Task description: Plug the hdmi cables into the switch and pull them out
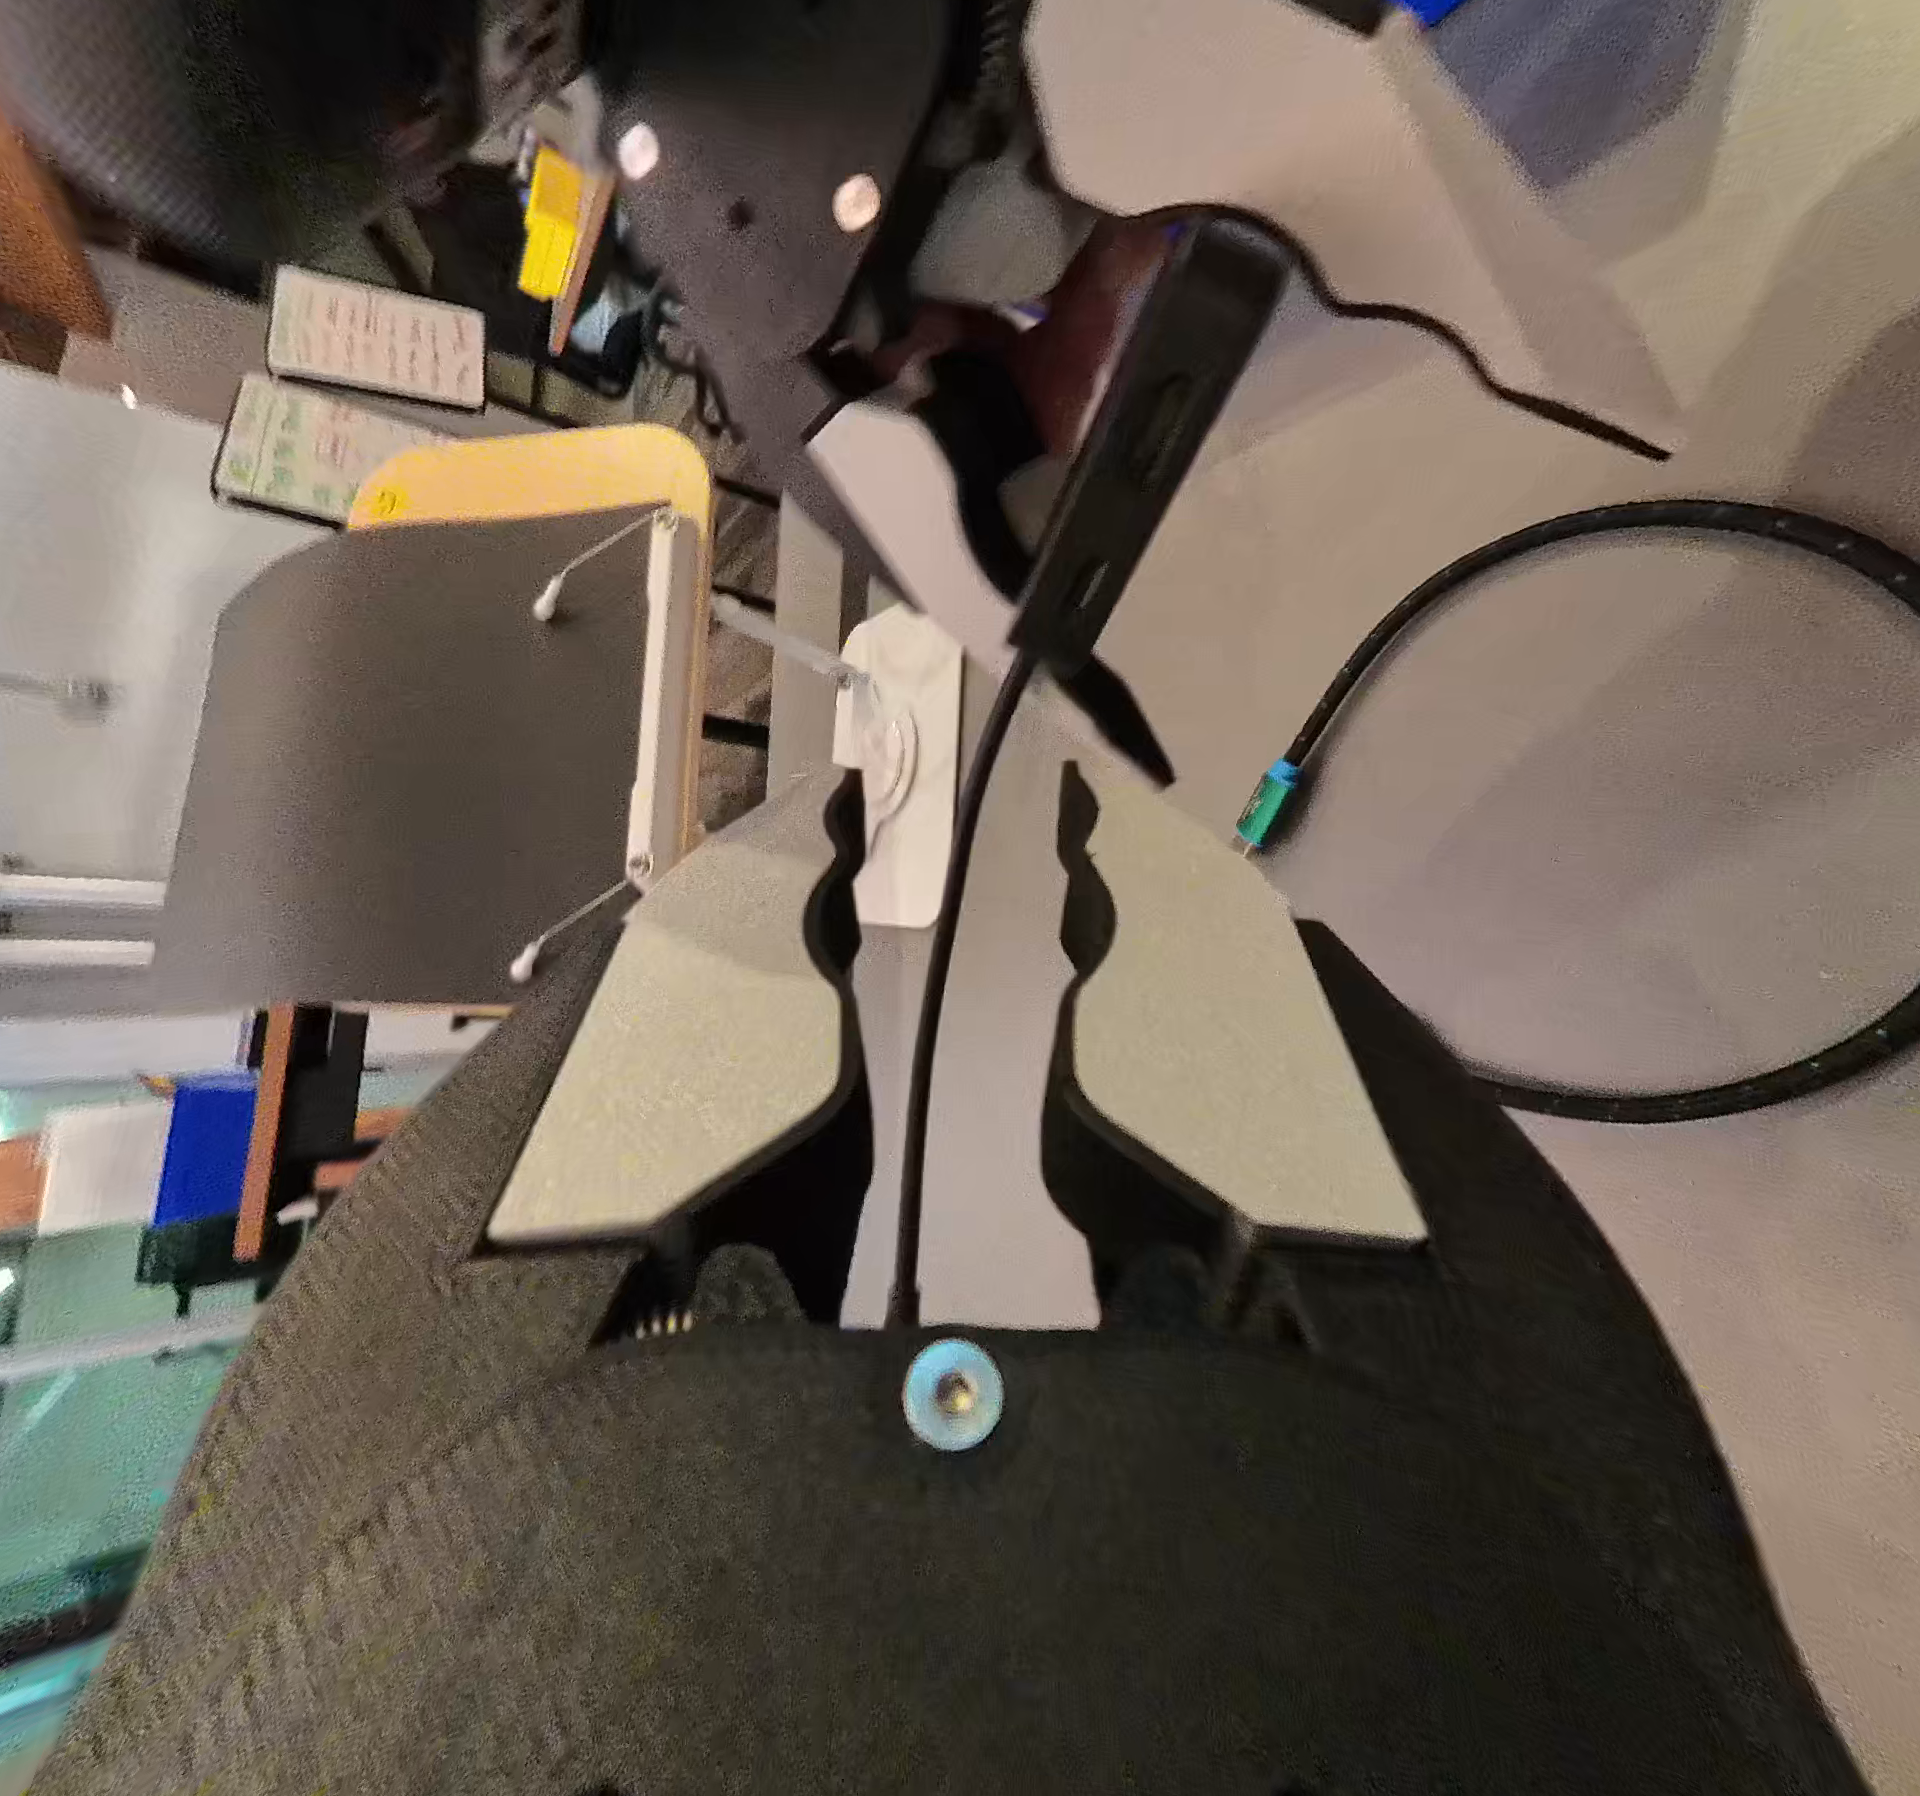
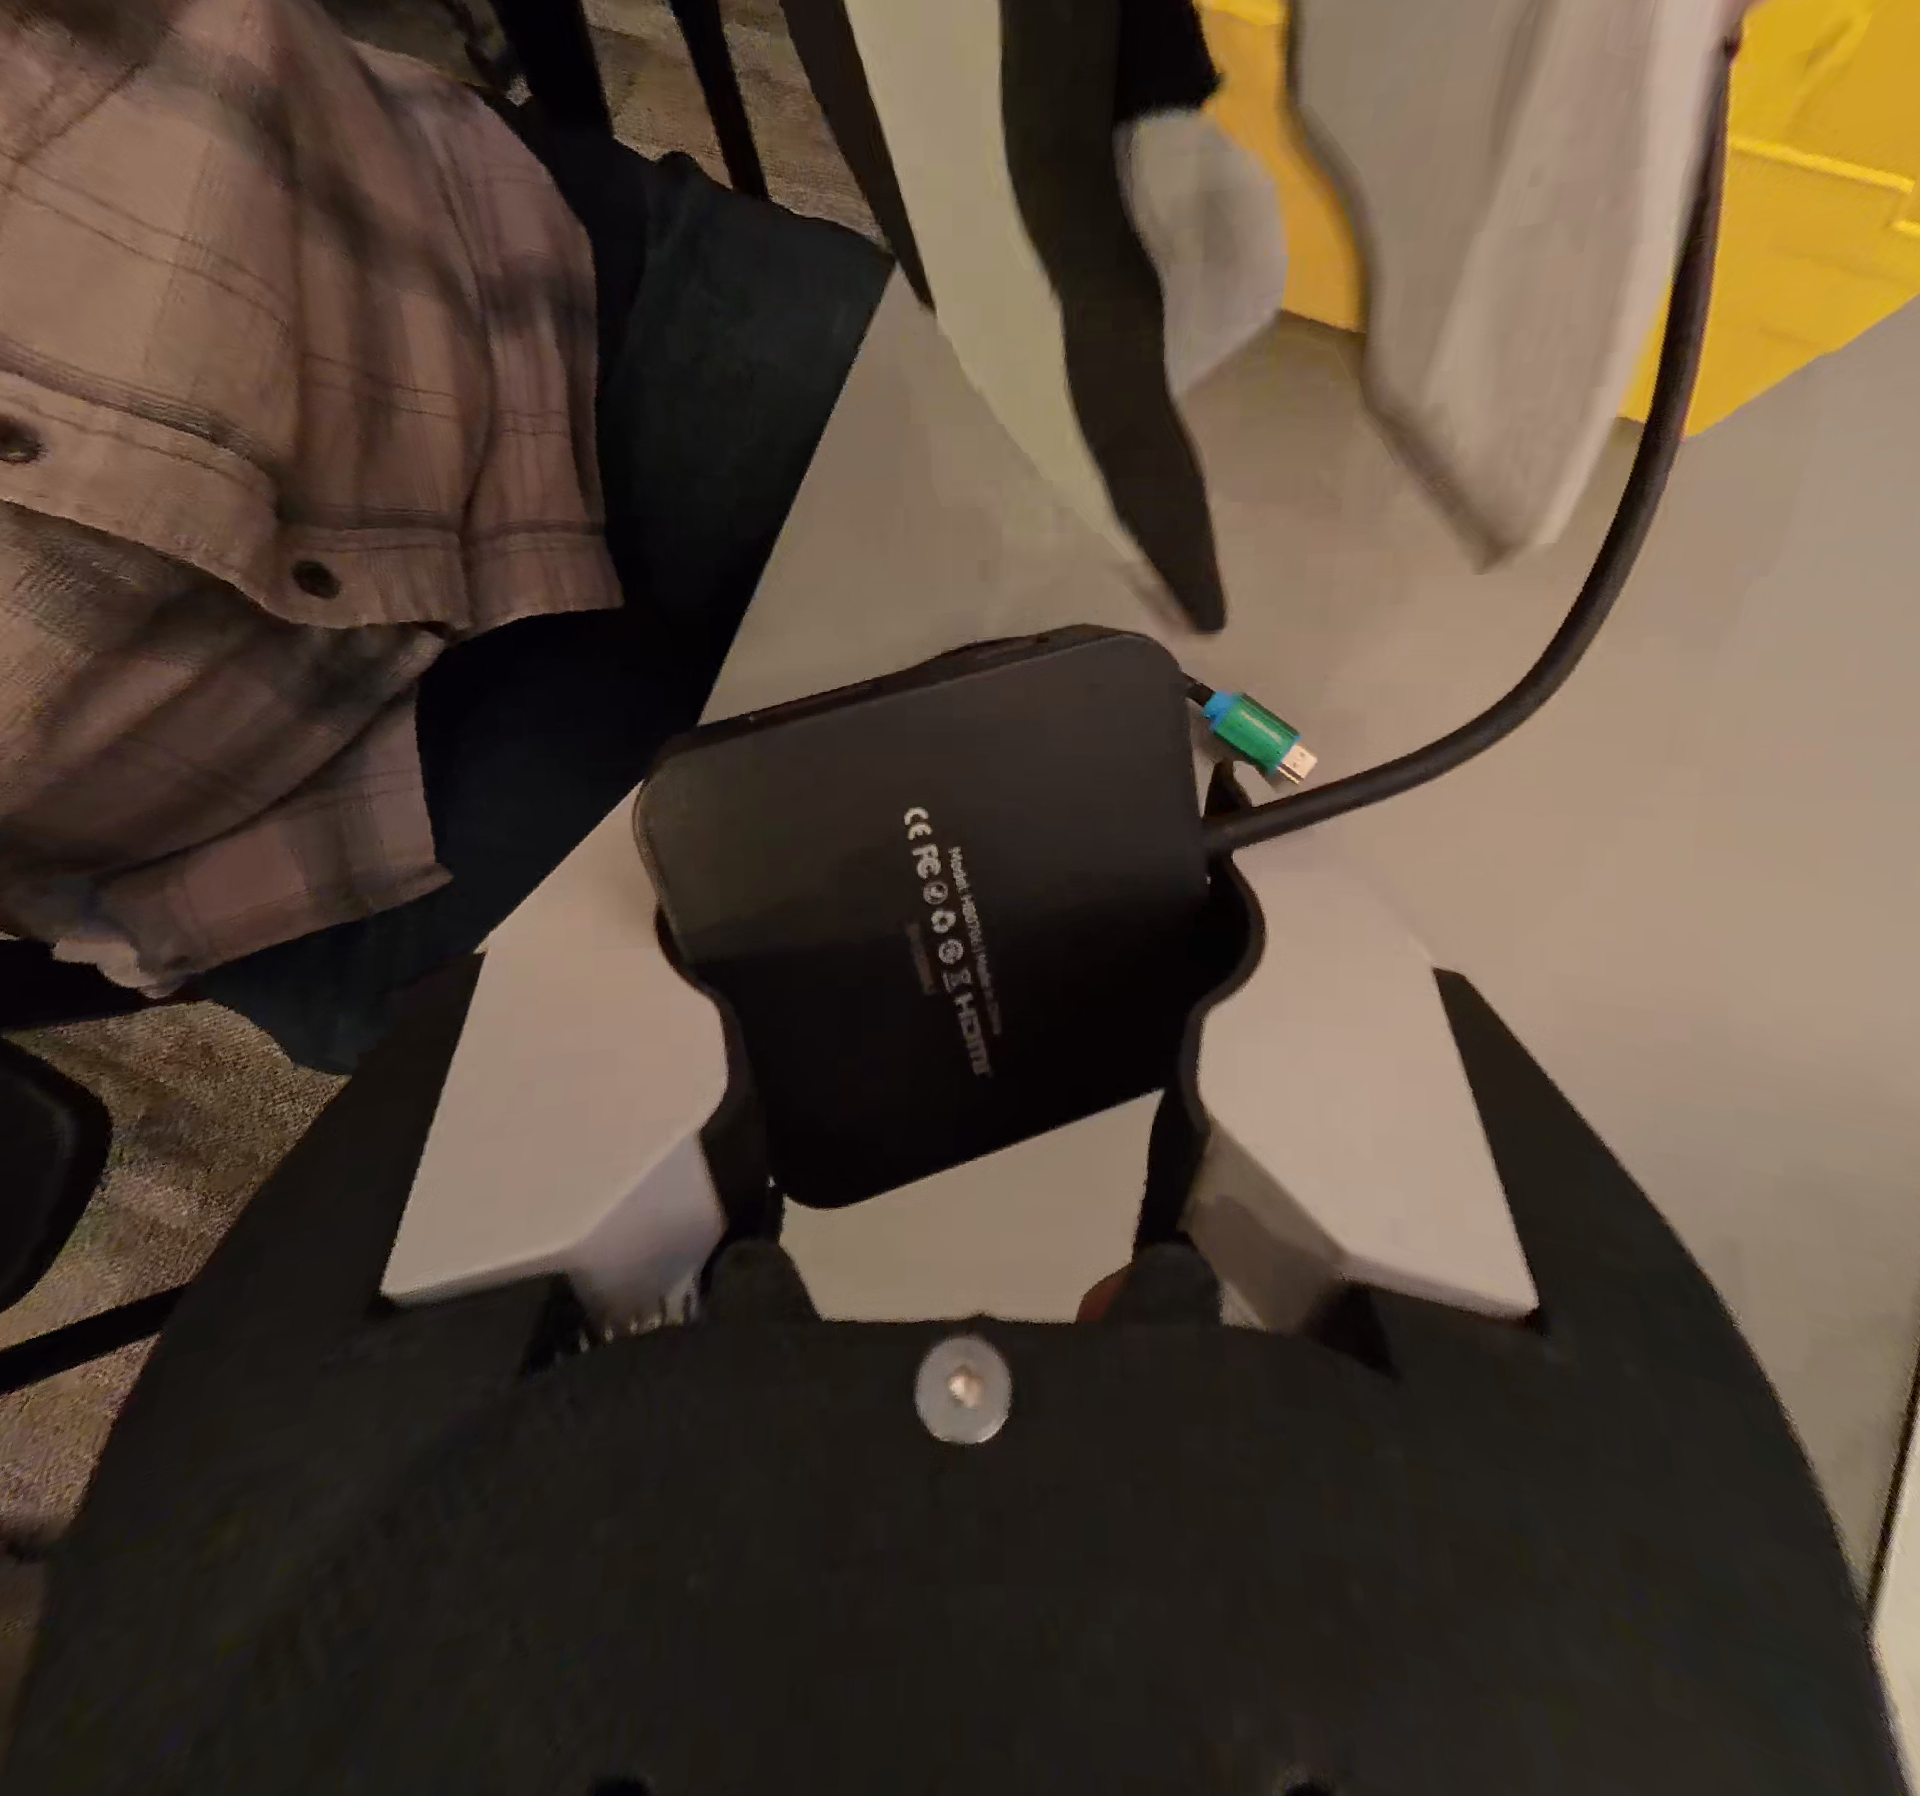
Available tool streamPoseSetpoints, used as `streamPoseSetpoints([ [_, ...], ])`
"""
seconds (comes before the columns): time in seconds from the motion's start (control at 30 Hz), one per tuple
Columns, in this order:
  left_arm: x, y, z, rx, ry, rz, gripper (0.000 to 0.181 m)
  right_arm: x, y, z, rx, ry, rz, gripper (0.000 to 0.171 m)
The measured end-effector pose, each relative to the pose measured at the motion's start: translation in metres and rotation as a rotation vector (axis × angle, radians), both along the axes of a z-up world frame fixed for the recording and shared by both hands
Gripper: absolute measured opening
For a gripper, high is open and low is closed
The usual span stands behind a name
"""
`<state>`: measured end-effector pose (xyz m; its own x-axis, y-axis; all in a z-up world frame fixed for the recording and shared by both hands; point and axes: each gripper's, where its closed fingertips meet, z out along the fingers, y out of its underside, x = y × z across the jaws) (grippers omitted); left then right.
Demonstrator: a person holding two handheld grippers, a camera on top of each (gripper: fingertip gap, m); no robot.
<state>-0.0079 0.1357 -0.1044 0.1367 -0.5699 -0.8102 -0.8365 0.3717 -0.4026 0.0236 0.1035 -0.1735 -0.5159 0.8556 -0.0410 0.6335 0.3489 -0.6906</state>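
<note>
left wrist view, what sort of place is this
Probably an office or lab workspace. A pale desk carries the black switch and a braided cable; beyond the edge stand partitioned desks, with blue bins on shelving.

Right gripper (image 2: 956, 998) clamped tight on switch (image 2: 925, 894), gripping both side edges, lifted and tilted. Left gripper (image 1: 961, 842) parted wide, gripping nothing, thin cable (image 1: 940, 1019) running loose through gap, touching neither finger, pointed toward other gripper.
</note>
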Motion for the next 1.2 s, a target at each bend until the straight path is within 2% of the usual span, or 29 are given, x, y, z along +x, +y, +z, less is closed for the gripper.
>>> streamPoseSetpoints([
  [0.13,-0.011,0.006,0.002,-0.025,-0.046,0.09,0.041,0.003,0.008,-0.006,0.004,0.016,-0.059,0.092],
  [0.33,-0.024,0.009,-0.021,-0.078,-0.128,0.28,0.044,0.015,0.03,-0.025,0.041,-0.02,-0.197,0.092],
  [0.6,-0.044,-0.005,-0.107,-0.367,-0.158,0.521,0.04,0.03,0.05,-0.063,0.078,-0.112,-0.353,0.092],
  [0.7,-0.047,-0.005,-0.143,-0.499,-0.171,0.585,0.048,0.032,0.057,-0.074,0.098,-0.151,-0.404,0.092],
  [0.83,-0.059,0.001,-0.171,-0.561,-0.166,0.688,0.059,0.034,0.059,-0.086,0.117,-0.187,-0.422,0.092],
  [1.03,-0.067,0.003,-0.197,-0.653,-0.184,0.758,0.052,0.034,0.06,-0.099,0.115,-0.211,-0.437,0.093],
  [1.2,-0.07,0.009,-0.202,-0.637,-0.235,0.78,0.019,0.038,0.066,-0.108,0.105,-0.236,-0.485,0.093],
])
